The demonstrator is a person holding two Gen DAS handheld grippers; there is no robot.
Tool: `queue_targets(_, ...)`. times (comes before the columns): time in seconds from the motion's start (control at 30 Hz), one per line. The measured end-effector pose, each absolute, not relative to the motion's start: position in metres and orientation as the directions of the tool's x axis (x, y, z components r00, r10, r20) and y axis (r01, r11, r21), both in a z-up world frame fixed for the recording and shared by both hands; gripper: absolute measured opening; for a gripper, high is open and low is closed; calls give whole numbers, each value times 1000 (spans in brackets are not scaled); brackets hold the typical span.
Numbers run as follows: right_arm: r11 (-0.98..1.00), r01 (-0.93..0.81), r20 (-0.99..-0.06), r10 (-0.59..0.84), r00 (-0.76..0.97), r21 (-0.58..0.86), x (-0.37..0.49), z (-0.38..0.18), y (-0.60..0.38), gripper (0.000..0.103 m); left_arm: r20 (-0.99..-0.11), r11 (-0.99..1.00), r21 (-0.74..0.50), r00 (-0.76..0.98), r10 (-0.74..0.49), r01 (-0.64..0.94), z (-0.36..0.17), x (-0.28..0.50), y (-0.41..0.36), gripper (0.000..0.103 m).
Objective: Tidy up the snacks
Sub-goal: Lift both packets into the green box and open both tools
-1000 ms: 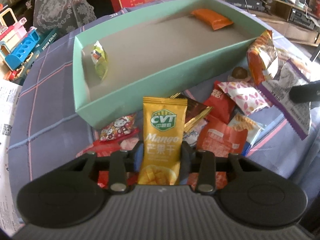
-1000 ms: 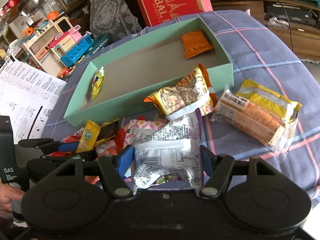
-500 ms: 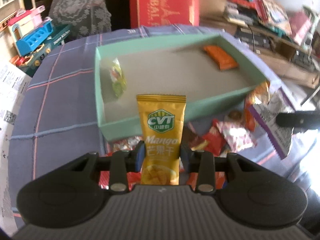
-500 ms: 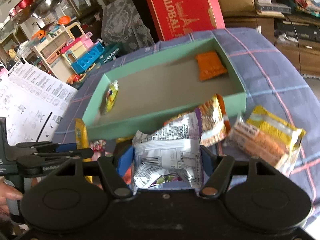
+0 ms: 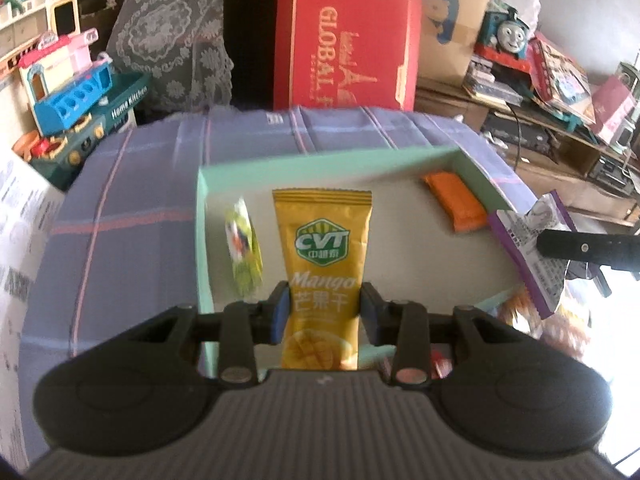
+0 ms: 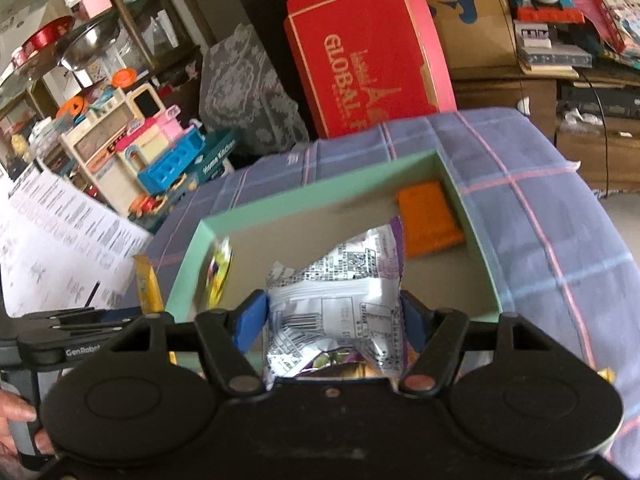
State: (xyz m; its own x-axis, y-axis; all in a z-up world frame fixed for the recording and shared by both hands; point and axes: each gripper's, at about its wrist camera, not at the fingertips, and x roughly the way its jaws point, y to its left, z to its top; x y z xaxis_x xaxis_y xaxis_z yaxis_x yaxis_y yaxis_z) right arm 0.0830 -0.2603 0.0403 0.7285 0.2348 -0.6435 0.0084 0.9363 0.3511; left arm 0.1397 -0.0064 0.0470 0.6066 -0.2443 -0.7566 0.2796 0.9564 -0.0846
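Holding one snack in each gripper, you are poised at the near edge of the box. Your left gripper (image 5: 323, 312) is clamped narrow on the mango sachet (image 5: 322, 264), pads pressing its two long edges low down, so the sachet stands upright with its long axis running away from you along the fingers. Your right gripper (image 6: 334, 320) sits wider, closed on the puffy silver packet (image 6: 340, 300), which bulges between the pads and crumples upward.

Beyond both sets of fingers lies the green box (image 5: 204, 240) on the checked cloth (image 5: 132, 208). Its open floor is straight ahead and below the mango sachet, its long side running left to right across your view. Inside it a small green-yellow packet (image 5: 244, 252) leans at the left wall and an orange packet (image 5: 454, 200) lies at the far right corner; the middle is bare.

The relation that matters: both snacks hang above the box's near wall, the left one nearer the left end, the right one nearer the middle-right. Releasing probably needs only a short carry forward so each lands inside the wall. From the left camera the silver packet shows at the right, apart from the sachet.
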Motion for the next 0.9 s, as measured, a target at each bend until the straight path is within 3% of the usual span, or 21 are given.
queue_targets(0.4,935,61,-687,211,695,349,205,15,-261,69,-801,984,-24,585,-124,176,14,270,-26,36)
queue_targets(0.73,941,77,-733,203,649,329,256,-29,-261,70,-848,989,-10,524,-85,145,-33,305,-28,37)
queue_targets(0.77,942,77,-732,202,651,328,258,-30,-260,72,-848,991,-5,524,-76,135,-35,307,-27,40)
queue_targets(0.8,942,79,-727,196,659,325,260,-31,-261,72,-843,993,8,535,-57,119,-36,308,-26,49)
queue_targets(0.83,943,85,-719,186,669,323,261,-31,-261,80,-835,994,24,548,-39,107,-35,308,-26,58)
queue_targets(0.87,942,88,-710,181,681,325,260,-29,-261,97,-829,994,34,559,-28,100,-33,307,-26,77)
queue_targets(0.9,939,91,-701,180,690,331,259,-28,-262,102,-823,995,40,568,-22,96,-31,305,-26,95)
